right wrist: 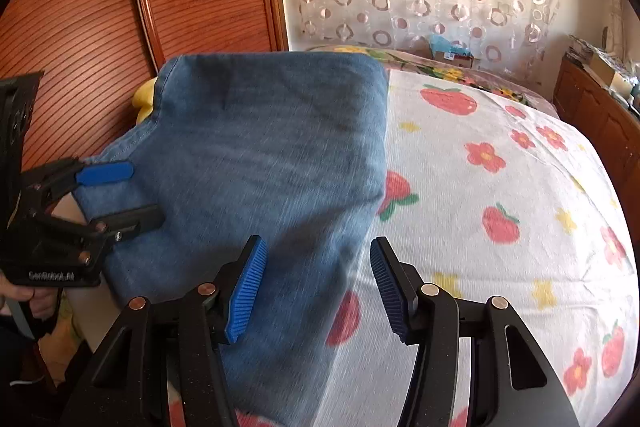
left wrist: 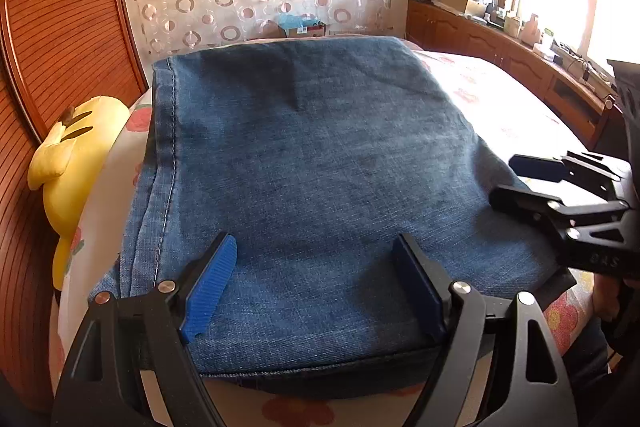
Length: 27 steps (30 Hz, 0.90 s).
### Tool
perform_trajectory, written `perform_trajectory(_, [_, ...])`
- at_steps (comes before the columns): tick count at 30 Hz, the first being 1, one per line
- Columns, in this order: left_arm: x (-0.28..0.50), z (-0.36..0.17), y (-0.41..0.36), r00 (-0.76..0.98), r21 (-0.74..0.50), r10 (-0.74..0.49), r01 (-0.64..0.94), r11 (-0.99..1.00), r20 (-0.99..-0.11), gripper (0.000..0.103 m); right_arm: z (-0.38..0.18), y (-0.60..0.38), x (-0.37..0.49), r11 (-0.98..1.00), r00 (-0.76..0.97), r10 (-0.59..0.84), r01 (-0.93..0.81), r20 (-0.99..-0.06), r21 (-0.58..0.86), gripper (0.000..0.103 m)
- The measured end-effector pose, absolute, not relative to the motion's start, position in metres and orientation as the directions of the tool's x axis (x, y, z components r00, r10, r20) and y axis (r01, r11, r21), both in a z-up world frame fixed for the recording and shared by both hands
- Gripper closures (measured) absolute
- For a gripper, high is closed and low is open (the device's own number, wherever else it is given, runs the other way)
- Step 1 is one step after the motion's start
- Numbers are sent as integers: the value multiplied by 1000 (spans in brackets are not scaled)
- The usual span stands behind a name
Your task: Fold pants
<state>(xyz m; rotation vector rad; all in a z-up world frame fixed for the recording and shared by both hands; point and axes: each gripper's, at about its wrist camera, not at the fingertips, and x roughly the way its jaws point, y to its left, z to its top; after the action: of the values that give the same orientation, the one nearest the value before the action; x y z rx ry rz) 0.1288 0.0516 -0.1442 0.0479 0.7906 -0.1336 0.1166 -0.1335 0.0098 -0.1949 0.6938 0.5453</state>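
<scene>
A: Both are open, holding nothing. The left gripper (left wrist: 314,287) sits over the near edge, the right gripper (right wrist: 318,291) over the right edge.

B: The pants (left wrist: 312,163) lie folded on the bed (right wrist: 500,187). Soft, thick, floppy. Grab both near corners.

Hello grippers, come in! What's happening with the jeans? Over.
Left gripper open, right gripper open, nothing held. Jeans folded flat on bed. Nothing in the way.

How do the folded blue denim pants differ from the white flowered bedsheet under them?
The folded blue denim pants are plain blue; the white flowered bedsheet is printed with red strawberries and flowers. The pants form a thick compact stack; the sheet lies spread out as one layer. Both are cloth and lie flat.
</scene>
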Motion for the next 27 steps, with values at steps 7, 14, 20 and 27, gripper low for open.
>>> perform_trajectory(7, [129,-146,52,702,-4,-102,139,990,-704,22,15,-152,101,849,608,423,-524,-672,61,45])
perform_trajectory(14, [128,-146,52,706,-3,-98,135,991,-702,22,17,-159,88,848,589,424,-525,-688,72,45])
perform_trajectory(20, [128,-145,52,708,-4,-96,130,991,-700,22,12,-158,88,846,576,426,-527,-697,81,45])
perform_trajectory(27, [129,-145,52,710,-5,-94,125,992,-698,22,7,-151,90,845,577,423,-529,-699,75,45])
